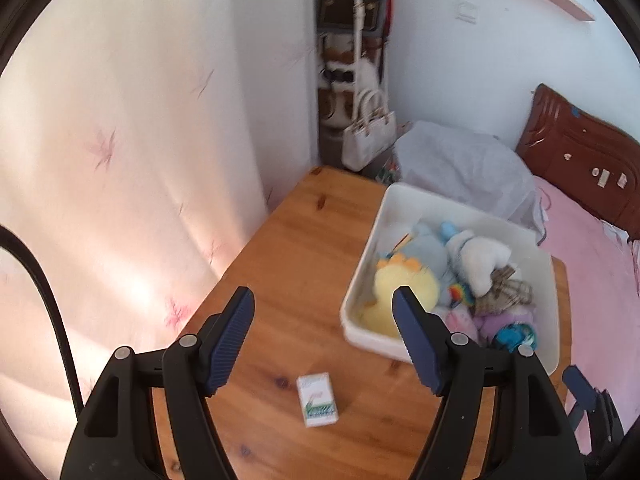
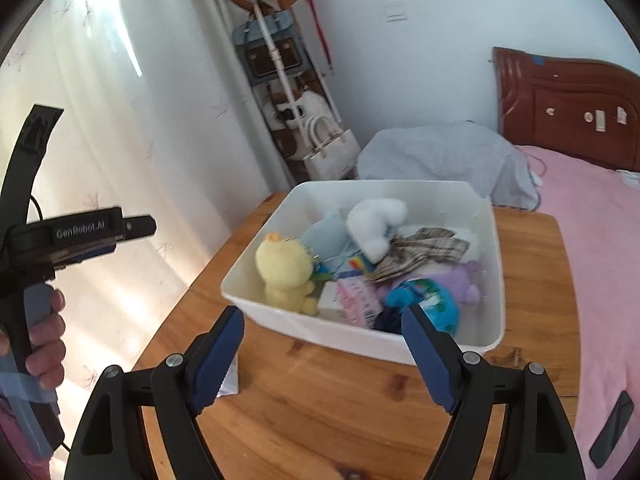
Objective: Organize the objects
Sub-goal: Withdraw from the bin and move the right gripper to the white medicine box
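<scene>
A white bin (image 1: 362,280) (image 2: 256,258) stands on the wooden table (image 1: 296,248) (image 2: 340,412), filled with plush toys: a yellow duck (image 2: 286,272), a blue plush (image 2: 326,236), a white plush (image 2: 374,220), a purple plush (image 2: 460,280) and a plaid cloth (image 2: 420,254). A small white card box (image 1: 317,399) lies flat on the table; in the right wrist view only its corner (image 2: 229,382) shows behind the left finger. My left gripper (image 1: 324,302) is open and empty above the table, over the box. My right gripper (image 2: 322,322) is open and empty before the bin's near wall.
A curtain (image 1: 120,160) hangs along the table's left edge. A coat stand with handbags (image 2: 280,80) is in the far corner. A grey bundle (image 2: 440,156) and a pink bed (image 2: 600,240) with a wooden headboard lie to the right. The left hand-held device (image 2: 60,236) shows at left.
</scene>
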Tool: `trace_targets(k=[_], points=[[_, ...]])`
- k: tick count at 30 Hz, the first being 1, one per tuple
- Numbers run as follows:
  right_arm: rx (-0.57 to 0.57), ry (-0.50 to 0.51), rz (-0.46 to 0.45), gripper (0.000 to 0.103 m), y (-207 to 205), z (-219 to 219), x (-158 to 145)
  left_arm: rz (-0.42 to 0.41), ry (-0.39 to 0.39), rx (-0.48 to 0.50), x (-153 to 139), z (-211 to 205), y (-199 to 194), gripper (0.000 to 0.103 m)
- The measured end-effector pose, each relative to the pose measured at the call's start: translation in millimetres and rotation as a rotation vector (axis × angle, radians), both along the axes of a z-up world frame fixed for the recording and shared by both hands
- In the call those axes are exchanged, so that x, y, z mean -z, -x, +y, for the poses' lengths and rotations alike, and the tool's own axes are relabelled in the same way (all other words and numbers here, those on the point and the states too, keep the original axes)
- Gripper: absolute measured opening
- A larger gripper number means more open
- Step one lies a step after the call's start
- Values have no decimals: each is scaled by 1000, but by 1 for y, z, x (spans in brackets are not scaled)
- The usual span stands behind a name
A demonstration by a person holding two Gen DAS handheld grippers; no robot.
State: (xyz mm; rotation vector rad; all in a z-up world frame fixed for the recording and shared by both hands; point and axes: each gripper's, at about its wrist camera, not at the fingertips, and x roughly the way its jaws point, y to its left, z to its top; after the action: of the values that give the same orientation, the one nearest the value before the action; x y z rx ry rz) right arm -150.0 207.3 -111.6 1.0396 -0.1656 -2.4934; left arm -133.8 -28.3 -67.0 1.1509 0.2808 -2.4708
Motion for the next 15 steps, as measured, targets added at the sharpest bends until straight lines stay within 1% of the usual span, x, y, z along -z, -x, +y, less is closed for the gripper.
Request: trace_targets(k=[4,7,11,13,15], points=[[-42,-19,-13,82,-6,-19,7,-39,9,-53,14,-14,-19,75],[-66,-10,-33,82,-9,-34,12,-70,-31,-88,24,-26,-32,75],[-86,-14,-63,82,-11,-56,20,-120,-78,-103,40,-43,-47,75],[-92,-19,-69,82,-11,-66,24,-156,-87,-107,48,-51,-52,75],[-97,-31,-92,82,-10,-79,31,-183,-102,-118,57,-63,-58,75]])
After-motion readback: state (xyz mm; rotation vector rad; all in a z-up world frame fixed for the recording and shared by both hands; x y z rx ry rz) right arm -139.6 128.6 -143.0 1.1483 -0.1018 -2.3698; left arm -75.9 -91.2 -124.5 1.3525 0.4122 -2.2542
